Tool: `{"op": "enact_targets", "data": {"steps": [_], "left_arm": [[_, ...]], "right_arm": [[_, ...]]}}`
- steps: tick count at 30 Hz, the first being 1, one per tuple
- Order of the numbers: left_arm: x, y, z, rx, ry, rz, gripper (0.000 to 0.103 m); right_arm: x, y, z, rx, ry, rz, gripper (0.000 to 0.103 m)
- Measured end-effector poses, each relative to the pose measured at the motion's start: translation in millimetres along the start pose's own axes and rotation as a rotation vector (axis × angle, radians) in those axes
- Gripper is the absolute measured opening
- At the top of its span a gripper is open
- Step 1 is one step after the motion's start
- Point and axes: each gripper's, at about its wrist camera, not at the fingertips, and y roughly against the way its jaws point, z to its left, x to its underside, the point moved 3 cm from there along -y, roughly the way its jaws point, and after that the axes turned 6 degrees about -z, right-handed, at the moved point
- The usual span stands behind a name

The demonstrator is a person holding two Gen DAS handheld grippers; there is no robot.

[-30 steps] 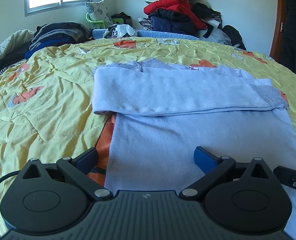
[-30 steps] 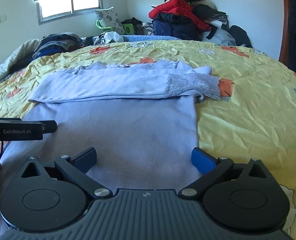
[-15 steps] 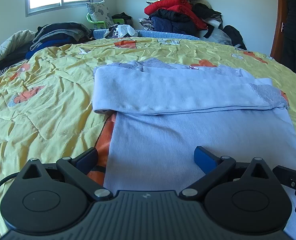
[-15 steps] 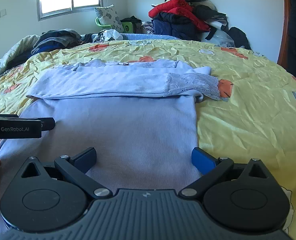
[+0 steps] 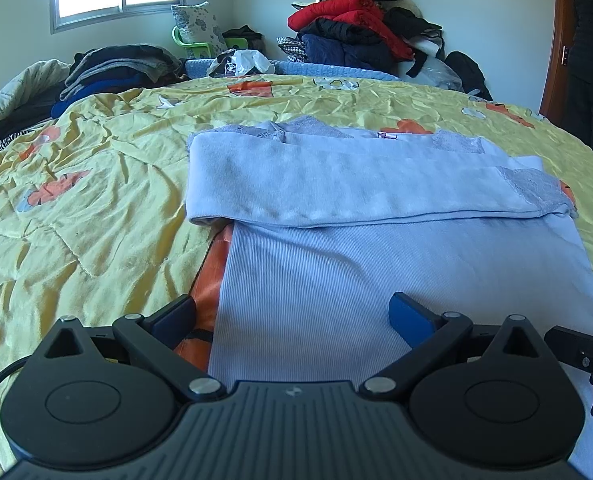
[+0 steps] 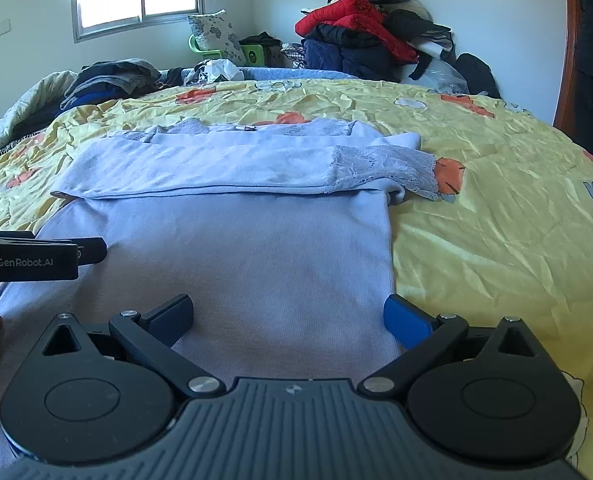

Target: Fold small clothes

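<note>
A pale blue long-sleeved top [image 5: 376, 264] [image 6: 248, 248] lies flat on the yellow bedspread, its lace-cuffed sleeves [image 5: 356, 188] [image 6: 232, 172] folded across the chest. My left gripper [image 5: 292, 316] stands open low over the top's near left edge, nothing between its fingers. My right gripper [image 6: 288, 312] is open over the near right edge, its blue right finger [image 6: 406, 316] at the cloth's side hem. The left gripper's body [image 6: 36, 258] shows at the left of the right wrist view; part of the right gripper [image 5: 592, 352] shows at the right of the left wrist view.
The yellow bedspread [image 5: 88, 208] with orange prints spreads wide on both sides. Folded dark clothes [image 5: 116, 68] lie at the far left; a pile of red and dark jackets [image 5: 360, 32] rises at the back. A person in dark clothes [image 5: 592, 48] stands by the door at right.
Both grippers stay open and nearly still; the right wrist view has crept slightly closer to the top. The garment has not moved.
</note>
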Motion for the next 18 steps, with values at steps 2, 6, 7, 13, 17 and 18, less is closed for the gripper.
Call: {"op": "enact_targets", "data": {"steps": [2,6,7,13,17,18], "left_arm": [[0.1,0.3,-0.2,0.0,0.0,0.001,0.103],[1.7,5.0,2.0,0.014,-0.02,0.019,0.103],[2.4,8.6,3.4,0.023,-0.027,0.031,0.103],[18.5,59.3,24.0,0.039,-0.038,0.025,0.103],[36.8,93.0,40.0,0.034,-0.069,0.028,0.103],[41.5,101.4,44.3,0.027,-0.071,0.028,0.103]], "right_arm": [[0.0,0.0,-0.2,0.001,-0.001,0.0,0.102],[-0.1,0.1,-3.5,0.016,-0.017,0.0,0.102],[0.2,0.2,-4.6,0.019,-0.025,0.003,0.102],[6.5,12.9,-7.4,0.033,-0.056,-0.004,0.102],[13.2,27.3,-12.0,0.011,-0.108,-0.009,0.102],[15.7,31.9,-13.0,0.005,-0.113,-0.009,0.102]]}}
